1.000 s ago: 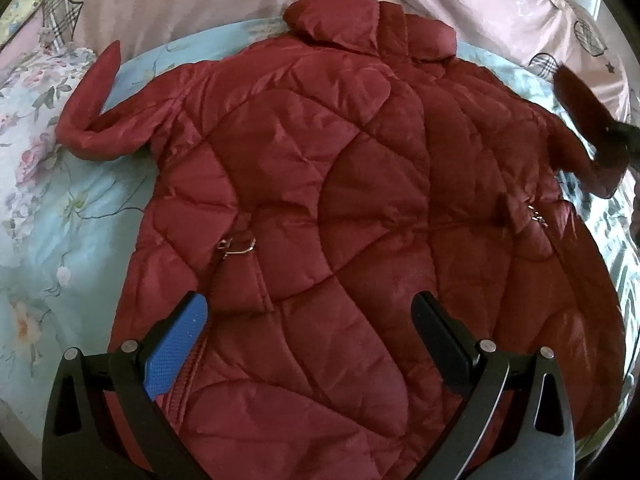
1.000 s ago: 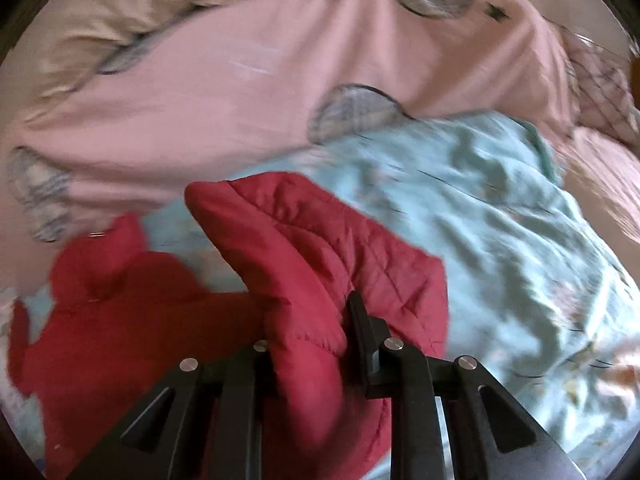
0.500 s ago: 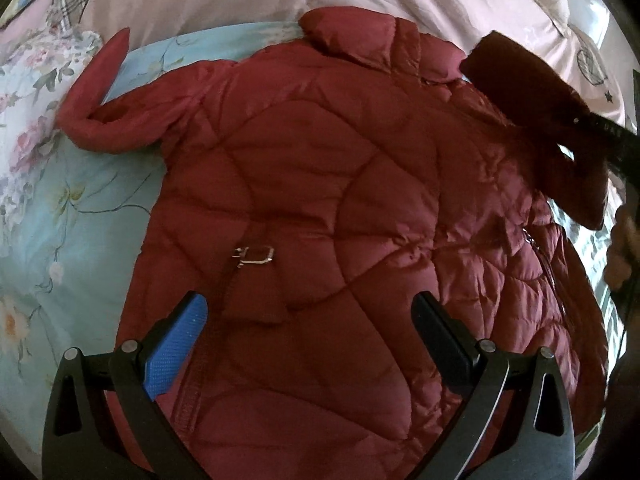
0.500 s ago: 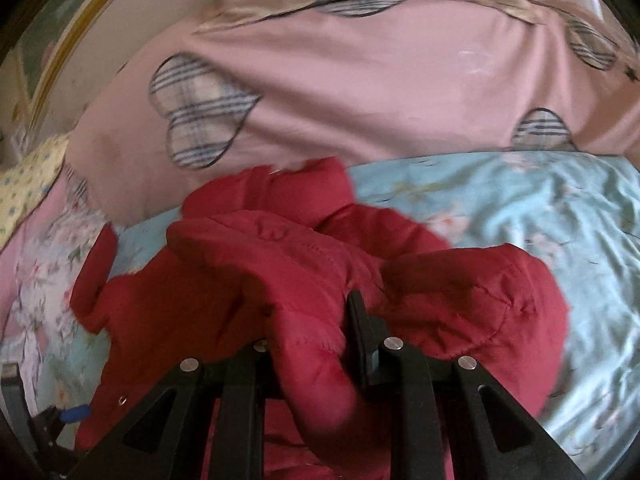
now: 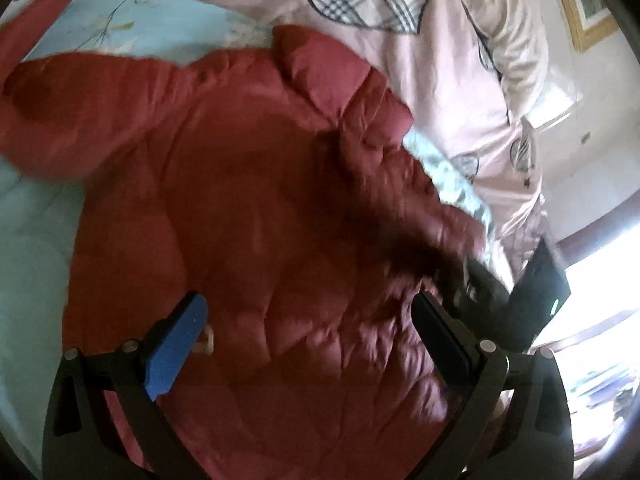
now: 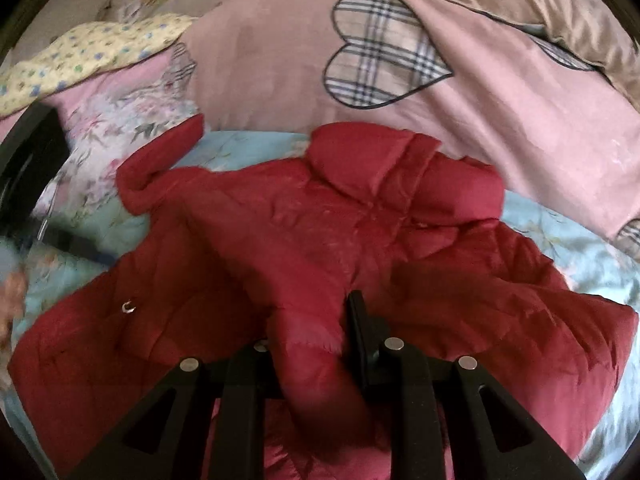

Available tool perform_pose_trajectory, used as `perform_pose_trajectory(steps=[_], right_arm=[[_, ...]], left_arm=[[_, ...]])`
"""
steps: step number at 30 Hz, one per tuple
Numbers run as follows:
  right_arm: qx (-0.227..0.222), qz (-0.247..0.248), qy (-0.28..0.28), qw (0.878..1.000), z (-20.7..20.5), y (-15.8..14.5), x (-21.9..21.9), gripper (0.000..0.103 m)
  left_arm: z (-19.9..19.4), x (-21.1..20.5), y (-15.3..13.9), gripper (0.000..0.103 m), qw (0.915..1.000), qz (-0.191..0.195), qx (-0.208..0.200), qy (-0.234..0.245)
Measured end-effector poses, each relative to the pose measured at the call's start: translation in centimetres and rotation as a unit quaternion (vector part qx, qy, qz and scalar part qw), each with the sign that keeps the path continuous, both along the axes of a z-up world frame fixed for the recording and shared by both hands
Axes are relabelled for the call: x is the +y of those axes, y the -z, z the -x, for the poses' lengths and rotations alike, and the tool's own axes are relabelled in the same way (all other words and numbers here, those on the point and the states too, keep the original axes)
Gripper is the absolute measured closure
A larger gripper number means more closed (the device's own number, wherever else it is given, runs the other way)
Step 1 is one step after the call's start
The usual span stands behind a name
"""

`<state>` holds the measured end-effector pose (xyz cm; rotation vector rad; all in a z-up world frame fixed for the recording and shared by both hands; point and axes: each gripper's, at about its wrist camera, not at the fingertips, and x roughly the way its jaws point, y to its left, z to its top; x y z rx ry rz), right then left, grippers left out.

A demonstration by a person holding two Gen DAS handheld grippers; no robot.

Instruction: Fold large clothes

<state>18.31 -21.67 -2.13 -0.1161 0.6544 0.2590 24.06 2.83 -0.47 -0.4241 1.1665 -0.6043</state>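
Observation:
A red quilted jacket (image 5: 248,216) lies spread on the bed, collar (image 5: 332,68) toward the pink duvet. Over its lower half my left gripper (image 5: 306,320) hovers open, nothing between its fingers. My right gripper (image 6: 310,320) is shut on the jacket's right sleeve (image 6: 308,340), which is drawn across the jacket's body (image 6: 168,280). That same gripper shows dark and blurred at the right of the left wrist view, at the jacket's edge. The other sleeve (image 6: 160,172) stretches out to the left on the sheet.
A light blue floral sheet (image 6: 580,252) covers the bed under the jacket. A pink duvet with plaid hearts (image 6: 384,48) is piled behind the collar. The left gripper's body (image 6: 28,168) fills the left edge of the right wrist view. A bright window (image 5: 600,288) lies right.
My right gripper has carried the sleeve from the jacket's right side in over its body. The left gripper has swung right and turned; it stays open.

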Motion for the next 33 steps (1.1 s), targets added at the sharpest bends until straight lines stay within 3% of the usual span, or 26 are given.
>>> perform_pose_trajectory(steps=[6, 9, 11, 15, 16, 19, 23, 27, 29, 33], right_arm=[[-0.002, 0.001, -0.025, 1.0, 0.4, 0.2, 0.8, 0.082], [-0.006, 0.016, -0.036, 0.999, 0.5, 0.2, 1.6, 0.082], [-0.005, 0.017, -0.041, 0.999, 0.6, 0.2, 1.7, 0.082], [0.003, 0.019, -0.036, 0.999, 0.8, 0.4, 1.6, 0.076], [0.008, 0.017, -0.036, 0.999, 0.7, 0.4, 1.4, 0.074], [0.022, -0.002, -0.037, 0.999, 1.3, 0.3, 0.8, 0.066], [0.021, -0.025, -0.033, 0.999, 3.0, -0.4, -0.4, 0.054], [0.024, -0.066, 0.019, 0.997, 3.4, -1.4, -3.2, 0.053], [0.022, -0.082, 0.058, 0.995, 3.0, -1.9, -5.0, 0.053], [0.026, -0.079, 0.134, 0.988, 1.1, -2.3, -8.1, 0.053]], left_arm=[[-5.0, -2.0, 0.2, 0.0, 0.997, 0.06, 0.044, 0.024], [-6.3, -3.8, 1.0, 0.002, 0.9945, 0.068, 0.066, 0.044], [-6.8, -4.5, 1.7, 0.019, 0.9927, 0.079, 0.078, 0.047], [-7.2, -5.0, 1.8, 0.079, 0.9936, 0.08, 0.062, 0.05], [-7.2, -5.0, 1.8, 0.085, 0.9942, 0.079, 0.054, 0.049], [-6.5, -4.7, 0.6, 0.09, 0.9967, 0.065, 0.012, 0.046], [-5.5, -3.4, -1.2, 0.091, 0.9978, 0.006, -0.061, 0.024], [-4.6, -2.1, -1.6, 0.091, 0.9868, -0.093, -0.131, -0.018], [-4.6, -1.7, -1.0, 0.091, 0.9809, -0.123, -0.147, -0.031], [-5.0, -1.1, 1.3, 0.09, 0.9801, -0.141, -0.135, -0.038]])
